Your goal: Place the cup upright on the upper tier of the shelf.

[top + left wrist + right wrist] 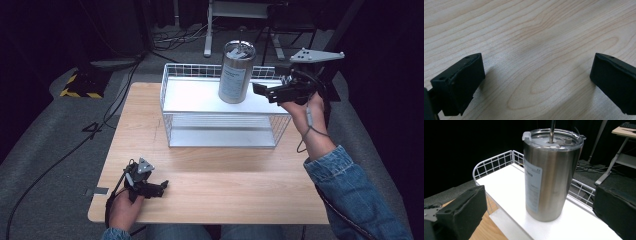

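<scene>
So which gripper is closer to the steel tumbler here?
Right. The right gripper is open just beside the steel tumbler on the wire shelf, jaws apart either side of it. The left gripper rests open on the table, far off.

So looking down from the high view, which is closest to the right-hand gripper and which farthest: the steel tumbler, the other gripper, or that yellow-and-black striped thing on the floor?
1. Steel tumbler, just left of the right gripper, on the white wire rack.
2. Left gripper, at the table's near left corner.
3. Striped floor piece, off the table at far left.
</scene>
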A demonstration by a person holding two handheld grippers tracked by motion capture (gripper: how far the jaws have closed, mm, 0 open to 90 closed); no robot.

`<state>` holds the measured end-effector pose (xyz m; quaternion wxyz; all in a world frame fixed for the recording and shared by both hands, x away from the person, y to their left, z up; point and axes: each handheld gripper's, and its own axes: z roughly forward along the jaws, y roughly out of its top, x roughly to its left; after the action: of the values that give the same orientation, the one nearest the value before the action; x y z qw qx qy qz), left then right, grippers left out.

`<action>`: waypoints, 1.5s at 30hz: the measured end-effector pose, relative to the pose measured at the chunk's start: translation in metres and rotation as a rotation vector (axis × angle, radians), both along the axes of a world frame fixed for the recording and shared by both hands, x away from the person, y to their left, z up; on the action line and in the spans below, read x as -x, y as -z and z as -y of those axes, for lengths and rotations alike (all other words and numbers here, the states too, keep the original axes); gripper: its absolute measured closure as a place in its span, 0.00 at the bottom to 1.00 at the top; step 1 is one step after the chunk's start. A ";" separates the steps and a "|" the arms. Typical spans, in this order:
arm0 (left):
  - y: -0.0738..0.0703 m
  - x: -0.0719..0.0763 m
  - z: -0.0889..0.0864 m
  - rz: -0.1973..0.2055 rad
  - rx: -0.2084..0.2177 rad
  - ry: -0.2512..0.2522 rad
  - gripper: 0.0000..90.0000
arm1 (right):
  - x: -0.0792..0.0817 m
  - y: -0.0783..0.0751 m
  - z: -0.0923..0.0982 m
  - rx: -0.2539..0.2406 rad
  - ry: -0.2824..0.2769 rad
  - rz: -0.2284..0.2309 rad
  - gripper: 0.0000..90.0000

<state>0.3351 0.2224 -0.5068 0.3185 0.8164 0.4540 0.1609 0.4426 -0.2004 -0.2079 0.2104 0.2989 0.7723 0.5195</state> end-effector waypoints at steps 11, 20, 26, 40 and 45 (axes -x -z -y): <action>0.000 0.000 0.000 -0.004 -0.001 0.003 0.00 | 0.028 0.009 0.018 0.033 -0.016 0.002 0.00; 0.000 -0.001 0.000 -0.003 0.001 0.002 0.00 | 0.048 0.021 0.035 0.030 -0.015 0.006 0.00; 0.000 -0.001 0.000 -0.003 0.001 0.001 0.00 | 0.057 0.035 0.045 0.043 -0.020 -0.007 0.00; 0.000 -0.001 0.000 -0.002 0.001 0.001 0.00 | 0.072 0.086 0.064 0.044 -0.015 -0.070 0.00; 0.000 -0.001 0.000 -0.002 0.001 0.001 0.00 | 0.075 0.103 0.069 0.063 -0.006 -0.081 0.00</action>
<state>0.3360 0.2220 -0.5068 0.3184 0.8167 0.4540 0.1596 0.3680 -0.2696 -0.3111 0.1871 0.3107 0.7970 0.4829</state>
